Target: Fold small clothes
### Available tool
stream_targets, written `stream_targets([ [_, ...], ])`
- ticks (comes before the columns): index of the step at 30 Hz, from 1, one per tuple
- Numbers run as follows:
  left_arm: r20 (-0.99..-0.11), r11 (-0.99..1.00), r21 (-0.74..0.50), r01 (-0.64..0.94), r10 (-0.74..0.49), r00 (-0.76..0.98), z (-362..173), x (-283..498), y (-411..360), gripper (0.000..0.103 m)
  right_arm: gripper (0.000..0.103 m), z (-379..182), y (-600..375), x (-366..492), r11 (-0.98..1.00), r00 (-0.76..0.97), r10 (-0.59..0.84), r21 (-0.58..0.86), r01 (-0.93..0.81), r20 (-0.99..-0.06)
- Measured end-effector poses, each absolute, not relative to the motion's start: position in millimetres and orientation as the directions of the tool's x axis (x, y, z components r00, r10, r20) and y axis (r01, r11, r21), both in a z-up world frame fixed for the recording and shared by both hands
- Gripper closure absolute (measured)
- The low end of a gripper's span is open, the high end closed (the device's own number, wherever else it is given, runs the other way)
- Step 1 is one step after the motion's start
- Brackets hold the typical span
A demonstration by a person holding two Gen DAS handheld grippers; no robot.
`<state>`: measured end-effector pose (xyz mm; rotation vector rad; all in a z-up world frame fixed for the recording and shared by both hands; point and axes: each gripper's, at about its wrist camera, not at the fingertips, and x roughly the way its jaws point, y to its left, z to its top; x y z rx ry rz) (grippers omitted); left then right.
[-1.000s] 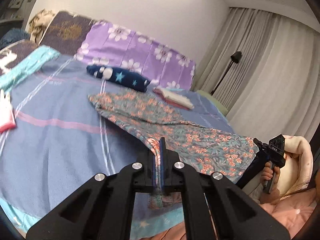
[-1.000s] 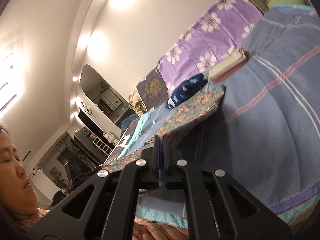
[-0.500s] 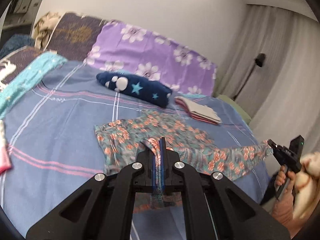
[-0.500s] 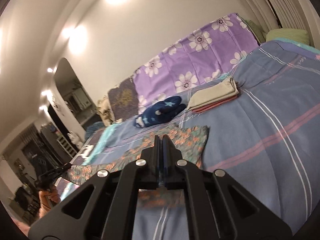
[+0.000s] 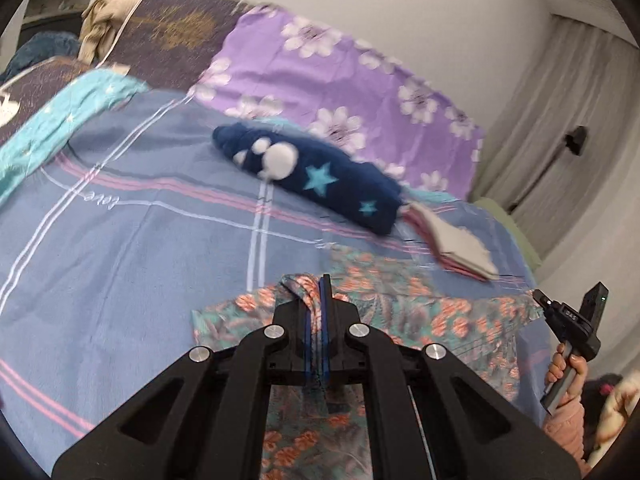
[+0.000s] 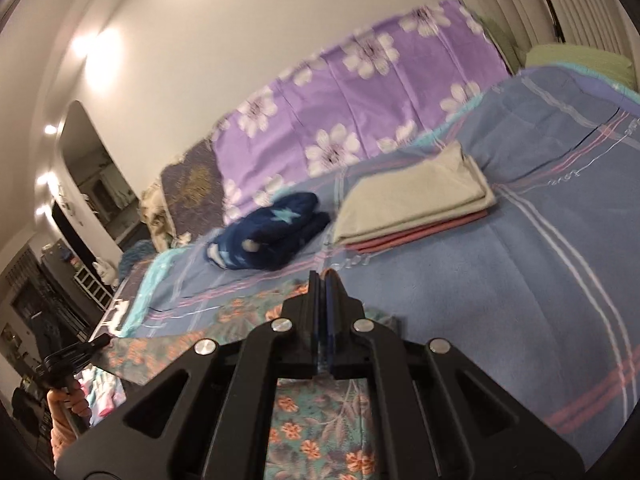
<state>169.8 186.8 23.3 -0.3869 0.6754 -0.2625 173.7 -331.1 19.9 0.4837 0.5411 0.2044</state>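
A teal floral garment (image 5: 420, 316) with orange flowers lies partly on the blue plaid bedspread (image 5: 132, 248). My left gripper (image 5: 315, 284) is shut on one edge of it, fabric bunched between the pads. My right gripper (image 6: 323, 280) is shut on another edge of the same garment (image 6: 312, 440), which hangs below the fingers. Each gripper shows in the other's view: the right one (image 5: 540, 298) at the garment's right corner, the left one (image 6: 102, 342) at its left corner. The cloth is stretched between them above the bed.
A rolled navy star-print blanket (image 5: 320, 176) lies beyond the garment. A stack of folded beige and pink clothes (image 6: 416, 208) sits to its right. Purple flowered pillows (image 5: 340, 76) line the wall. A turquoise cloth (image 5: 60, 116) lies at far left.
Both grippers have carried the garment's held edge forward over the bed toward the pillows. The garment now lies doubled over itself; the navy blanket and folded stack look closer.
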Motion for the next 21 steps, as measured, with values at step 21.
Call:
stream_targets([
  [21,-0.707,0.911,-0.412,0.031,-0.341,0.619,-54,191,190,0.063,0.080,-53,-318,211,0.896,0.676,0.349,0.443,-0.038,-0.649],
])
